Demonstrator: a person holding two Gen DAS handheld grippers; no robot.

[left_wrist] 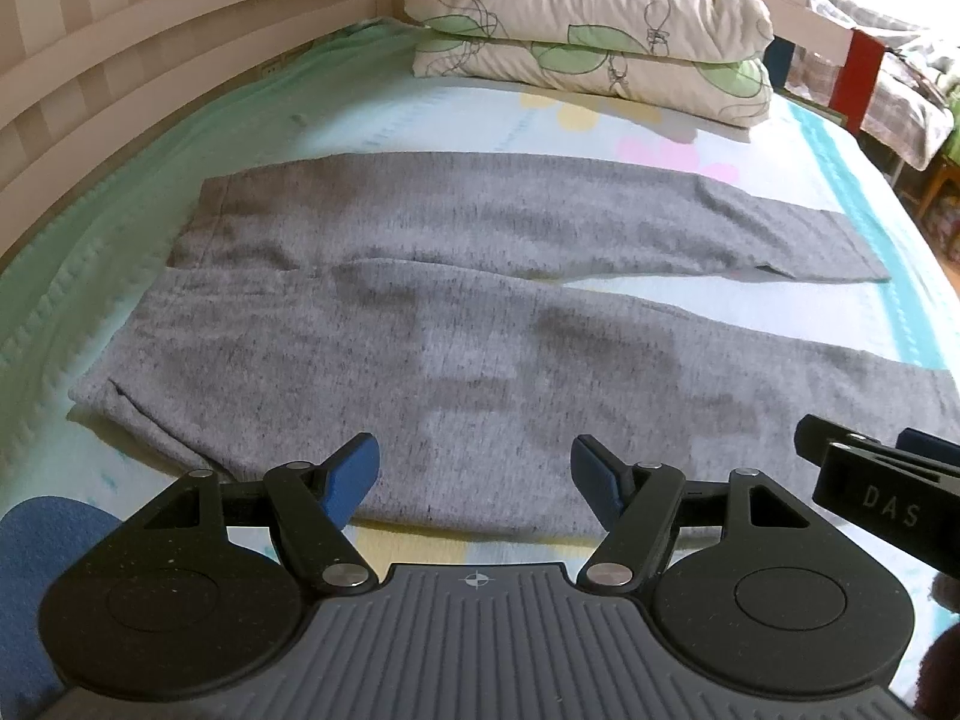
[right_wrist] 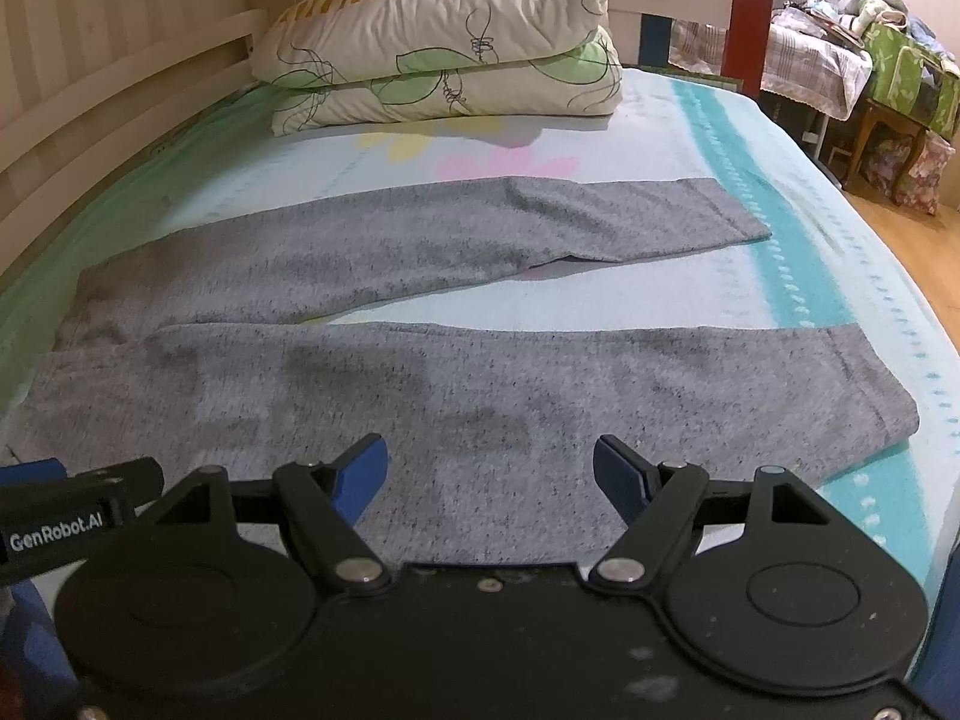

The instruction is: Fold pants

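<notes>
Two tools, both with jaws apart and empty, hover at the near edge of the bed [left_wrist: 150, 192]. The grey pants [left_wrist: 456, 324] lie flat just ahead of them, legs splayed. Biggest risk, I reckon: the left tool [left_wrist: 474, 474] and right tool [right_wrist: 489, 471] pinching only the top layer, so the fold drags crooked. Right view shows both leg cuffs [right_wrist: 870, 378]; left view shows the waistband [left_wrist: 198, 222].
</notes>
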